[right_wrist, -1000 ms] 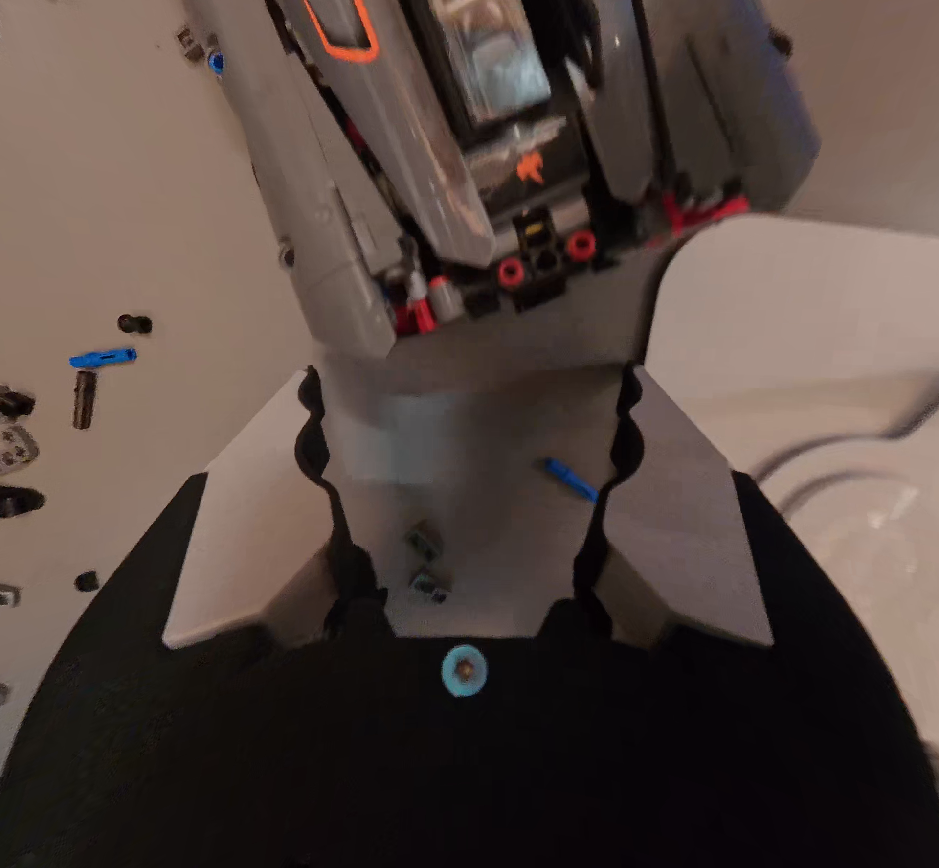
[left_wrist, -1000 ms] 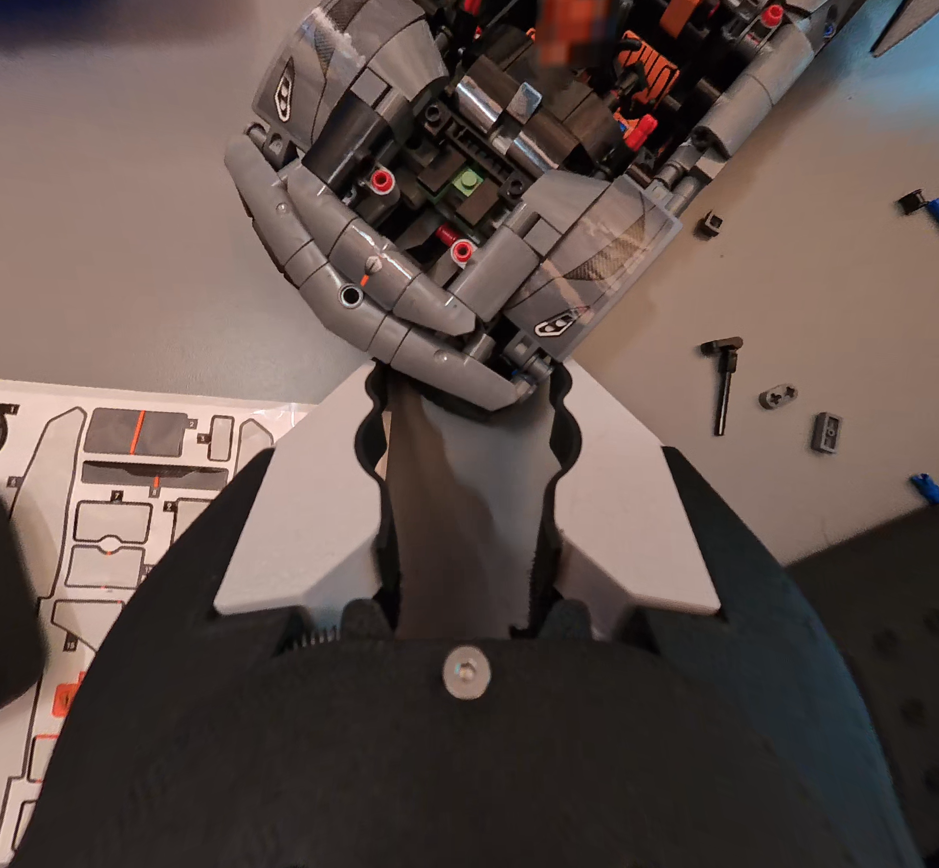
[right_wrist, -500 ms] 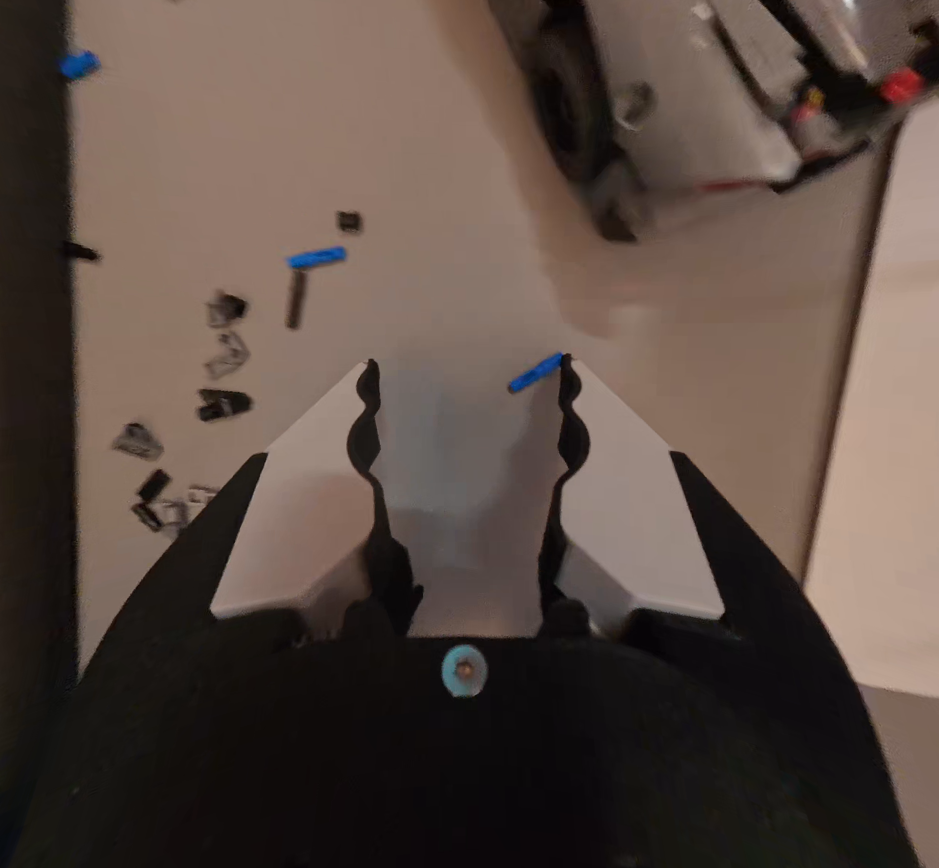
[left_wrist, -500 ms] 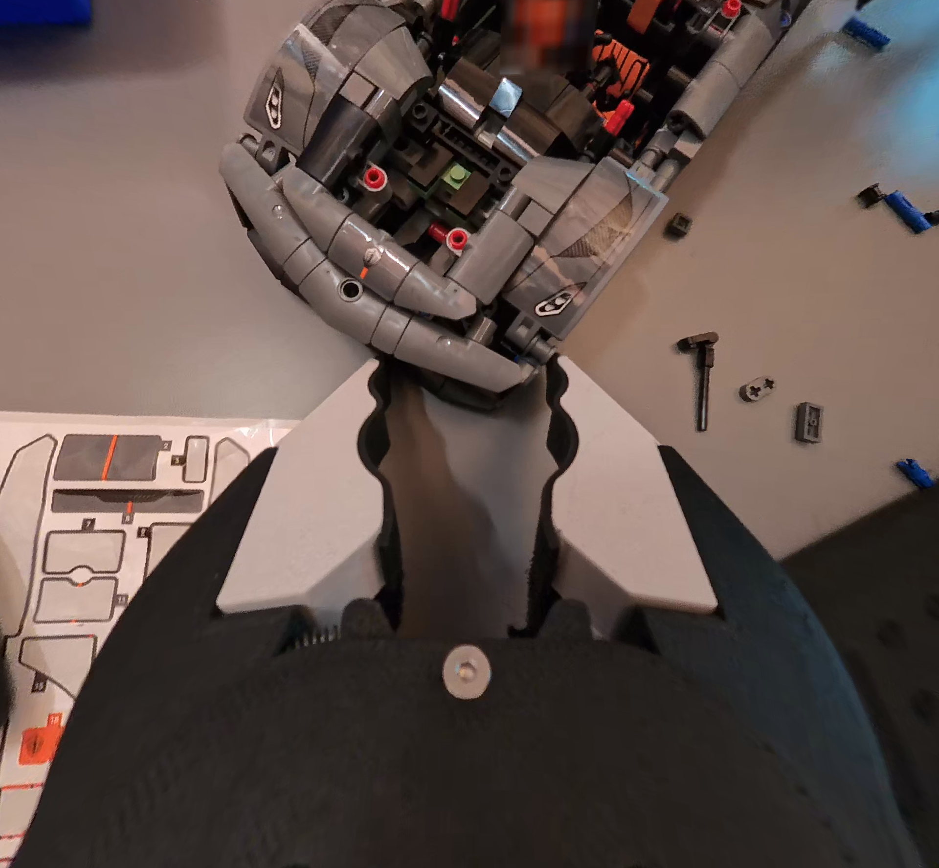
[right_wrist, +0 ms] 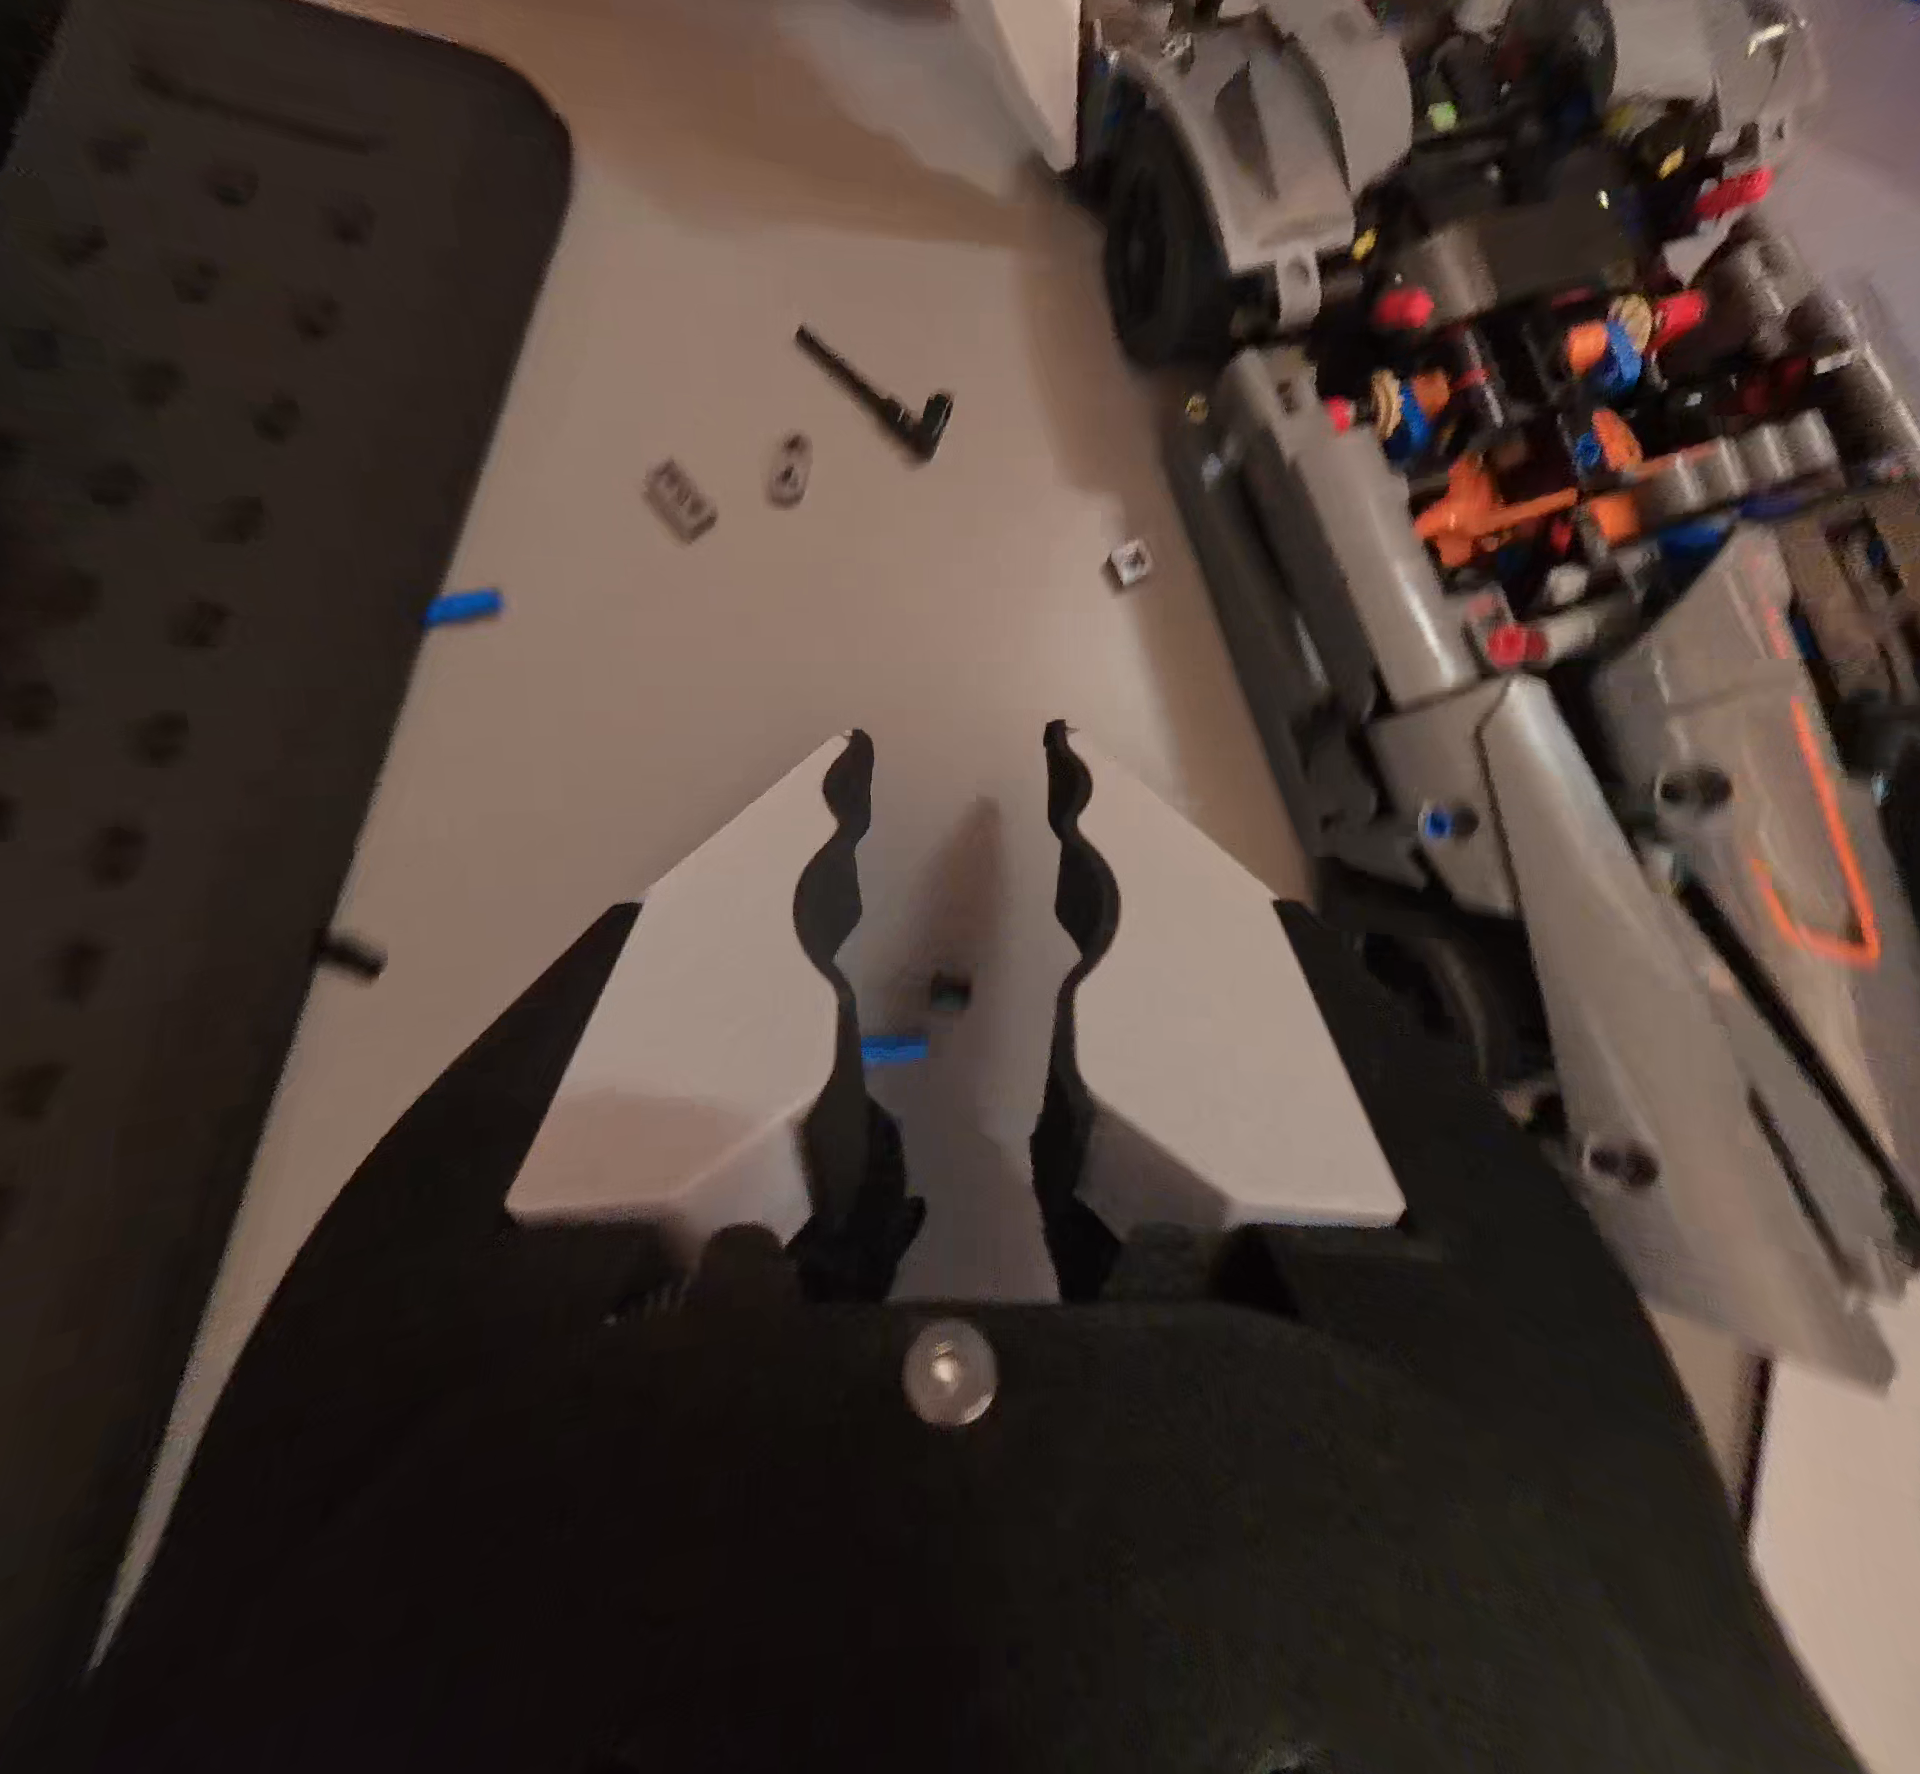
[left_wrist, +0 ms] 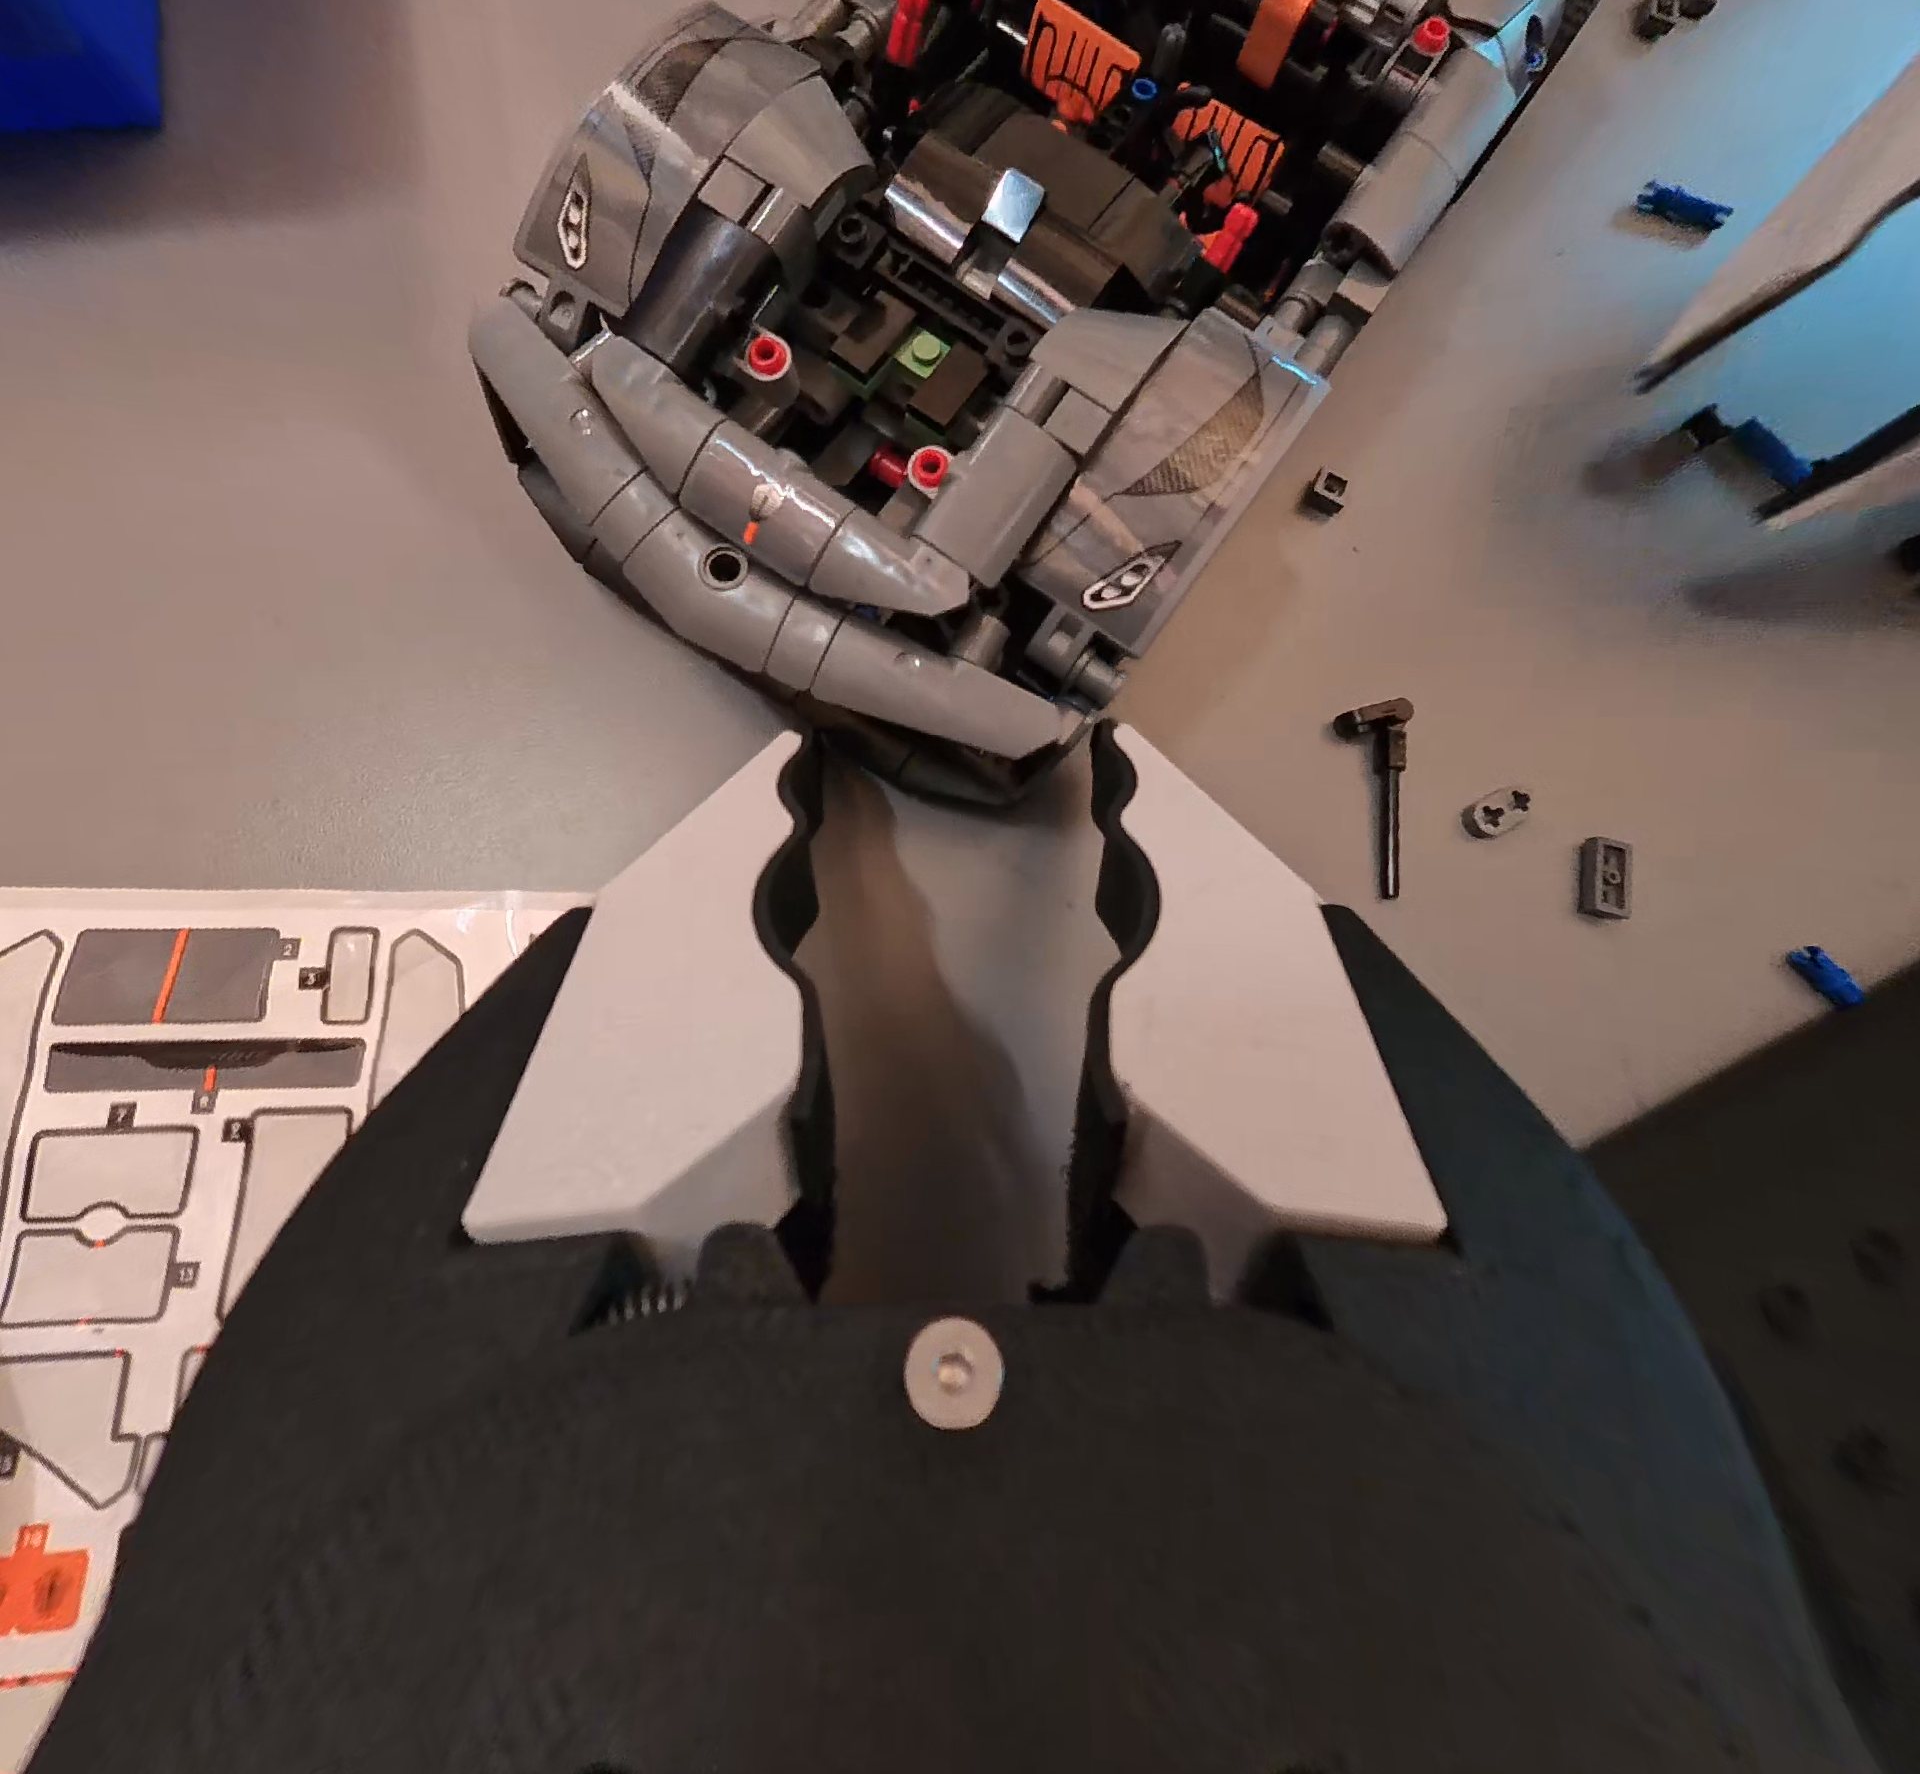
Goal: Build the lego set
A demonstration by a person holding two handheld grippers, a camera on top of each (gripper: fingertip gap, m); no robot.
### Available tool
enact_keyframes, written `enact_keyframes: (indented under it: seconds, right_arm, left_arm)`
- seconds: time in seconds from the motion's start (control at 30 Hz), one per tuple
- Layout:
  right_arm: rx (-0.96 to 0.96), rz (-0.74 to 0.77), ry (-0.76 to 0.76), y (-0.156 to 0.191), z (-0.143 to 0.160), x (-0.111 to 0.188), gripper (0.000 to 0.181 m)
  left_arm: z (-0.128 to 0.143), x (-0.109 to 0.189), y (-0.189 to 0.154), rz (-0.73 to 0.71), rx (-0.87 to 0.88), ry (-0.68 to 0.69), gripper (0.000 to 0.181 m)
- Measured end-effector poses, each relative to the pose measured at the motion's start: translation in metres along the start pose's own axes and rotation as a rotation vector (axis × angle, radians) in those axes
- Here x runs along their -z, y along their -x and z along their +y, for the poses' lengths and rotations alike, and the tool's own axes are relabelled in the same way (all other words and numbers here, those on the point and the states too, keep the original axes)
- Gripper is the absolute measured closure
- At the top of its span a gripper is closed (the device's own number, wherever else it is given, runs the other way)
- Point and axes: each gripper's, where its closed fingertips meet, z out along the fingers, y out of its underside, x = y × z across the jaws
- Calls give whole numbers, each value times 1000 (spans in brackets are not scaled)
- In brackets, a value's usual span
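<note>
Left wrist view, nearest first: the left tongs stand spread with nothing pinched between them. Their tips sit at the curved nose of the grey and black brick-built model car, seemingly bracketing its lower front edge, though contact cannot be confirmed. The car rests on the pale grey desk, and its long axis runs from the tongs toward 1 o'clock. At 8 o'clock lies a white printed sticker sheet. At 3 o'clock lie loose parts: a black axle pin with a crosswise head, a small grey connector, a small grey plate and a short blue pin.

Right wrist view, blurred by motion: the right tongs are also spread and empty, above bare desk. Between their fingers, low in the gap, a short blue pin and a tiny dark piece lie on the desk. Farther off, at 11 o'clock, are the black axle pin and two small grey pieces; a dark perforated mat fills 9 o'clock. The car lies at 2 o'clock, well apart from these tongs.

The left tongs are much nearer the car and look placed to steady it, while the right tongs seem free to collect a loose part.
</note>
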Motion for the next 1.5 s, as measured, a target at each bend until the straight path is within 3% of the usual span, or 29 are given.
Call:
enact_keyframes:
  seconds: [0.27, 0.33, 0.4, 0.53, 0.7, 0.87, 1.07, 1.3, 1.5]
  right_arm:
    - [64, 125, 31, -30, -23, -48, 155]
    - [47, 113, 22, -32, -25, -51, 160]
    - [26, 101, 28, -34, -23, -52, 177]
    - [13, 71, 28, -30, -17, -48, 179]
    - [-43, -5, 68, -18, 2, -33, 179]
    - [-79, -193, 156, 19, 29, -8, 175]
    - [-190, -165, 82, 24, 45, 38, 149]
    - [-219, -81, 54, 38, 79, 100, 169]
    - [-164, -112, 100, 80, 109, 105, 167]
  left_arm:
    - [-5, 7, -2, 48, 14, -63, 138]
    - [-6, 7, -3, 53, 4, -68, 139]
    - [-7, 7, -3, 62, 2, -73, 139]
    - [-9, 9, -4, 80, 5, -86, 139]
    - [-9, 13, -6, 98, 9, -101, 140]
    - [-6, 15, -12, 108, -4, -93, 140]
    - [-7, 18, -18, 102, -54, -99, 139]
    - [-11, 25, -11, 111, -87, -91, 129]
    - [-12, 41, -12, 117, -145, -85, 131]
